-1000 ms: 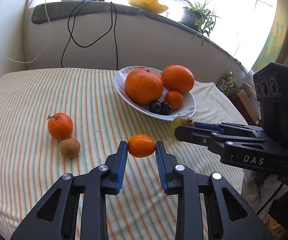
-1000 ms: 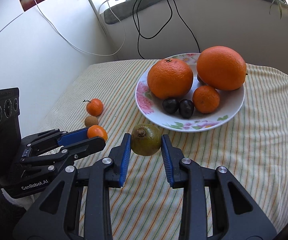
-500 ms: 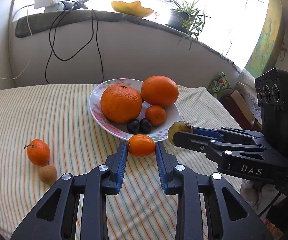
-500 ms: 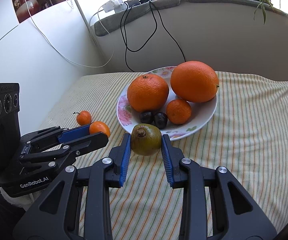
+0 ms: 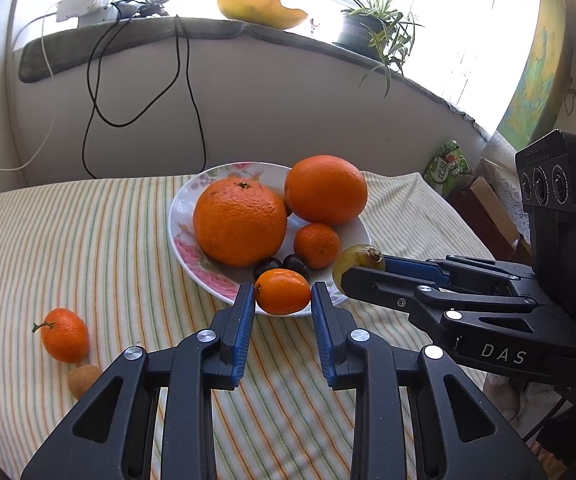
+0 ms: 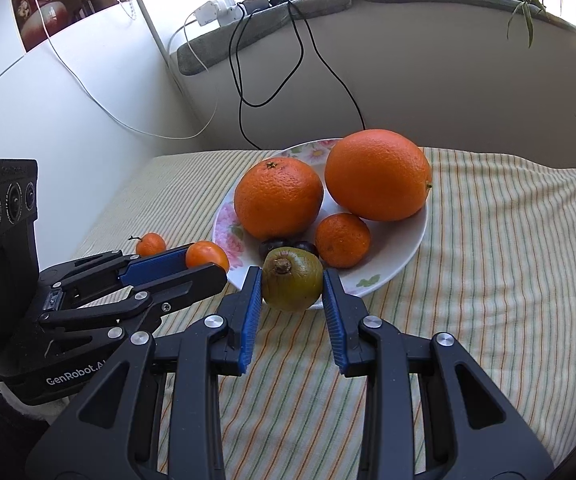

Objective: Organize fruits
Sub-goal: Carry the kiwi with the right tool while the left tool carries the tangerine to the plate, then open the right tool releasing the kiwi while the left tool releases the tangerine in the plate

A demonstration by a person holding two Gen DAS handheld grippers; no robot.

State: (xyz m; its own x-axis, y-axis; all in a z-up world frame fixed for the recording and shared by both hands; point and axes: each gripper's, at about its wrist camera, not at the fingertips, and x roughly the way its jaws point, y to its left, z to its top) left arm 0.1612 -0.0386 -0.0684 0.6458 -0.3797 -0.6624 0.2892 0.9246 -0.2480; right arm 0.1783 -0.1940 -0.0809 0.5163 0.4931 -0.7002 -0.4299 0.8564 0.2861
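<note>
My left gripper (image 5: 283,297) is shut on a small smooth orange fruit (image 5: 283,291), held just over the near rim of the flowered plate (image 5: 182,216). My right gripper (image 6: 291,286) is shut on a green-brown fruit (image 6: 293,279) at the plate's front rim (image 6: 384,276). The plate carries two big oranges (image 5: 240,222) (image 5: 326,189), a mandarin (image 5: 317,245) and two dark plums (image 5: 267,267). A stemmed mandarin (image 5: 65,334) and a small brown fruit (image 5: 83,375) lie on the striped cloth at the left.
The striped cloth (image 5: 88,248) covers the table up to a grey wall with hanging black cables (image 5: 184,80). A sill above holds a potted plant (image 5: 362,32), a yellow dish (image 5: 262,10) and a power strip (image 5: 84,6). Boxes and a green packet (image 5: 448,166) stand off the right edge.
Both grippers have moved forward toward the plate, each keeping its fruit; the plate now looms larger and the held fruits reach its near rim. The loose mandarin and brown fruit have slid toward the left edge.
</note>
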